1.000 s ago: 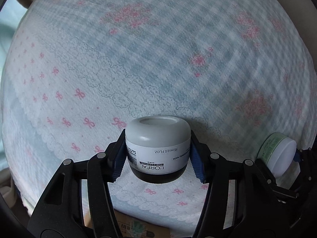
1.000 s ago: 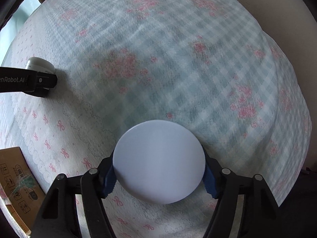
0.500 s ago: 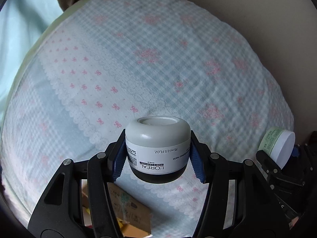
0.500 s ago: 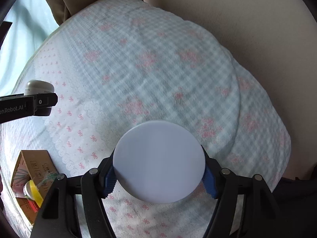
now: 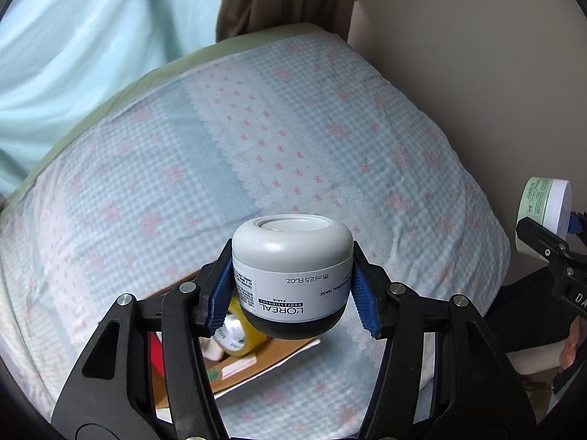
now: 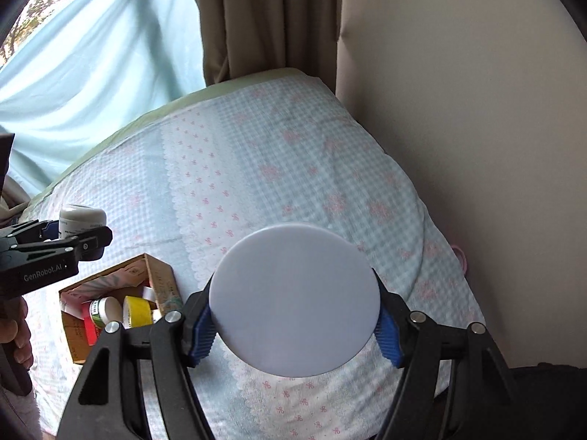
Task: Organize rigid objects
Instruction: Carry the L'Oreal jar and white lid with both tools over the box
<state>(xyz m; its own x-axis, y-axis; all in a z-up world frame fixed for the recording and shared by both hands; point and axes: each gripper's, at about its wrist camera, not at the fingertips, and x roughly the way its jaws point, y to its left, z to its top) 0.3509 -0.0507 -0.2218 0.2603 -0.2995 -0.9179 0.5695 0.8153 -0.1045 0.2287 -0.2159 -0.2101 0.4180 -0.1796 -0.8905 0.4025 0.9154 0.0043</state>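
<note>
My left gripper point(image 5: 293, 297) is shut on a grey-lidded L'Oréal mask jar point(image 5: 291, 271), held high above the bed. In the right wrist view the same jar point(image 6: 82, 218) shows at the far left in that gripper. My right gripper point(image 6: 295, 324) is shut on a white-lidded green jar point(image 6: 295, 306), whose round lid faces the camera; the left wrist view shows this green jar point(image 5: 544, 203) at the right edge. Below both lies an open cardboard box point(image 6: 157, 275) holding a yellow tape roll point(image 6: 137, 311) and a small white-capped bottle point(image 6: 104, 310).
A quilt point(image 5: 293, 128) with blue checks and pink bows covers the bed. A beige wall point(image 6: 458, 110) runs along its right side, and a brown curtain point(image 6: 264, 18) and pale blue drape point(image 6: 91, 73) hang behind. A person's hand point(image 6: 14, 333) grips the left tool.
Both grippers rose well above the quilt with their jars still gripped. The bed shrank in view; the wall, curtains and the cardboard box's contents came into sight.
</note>
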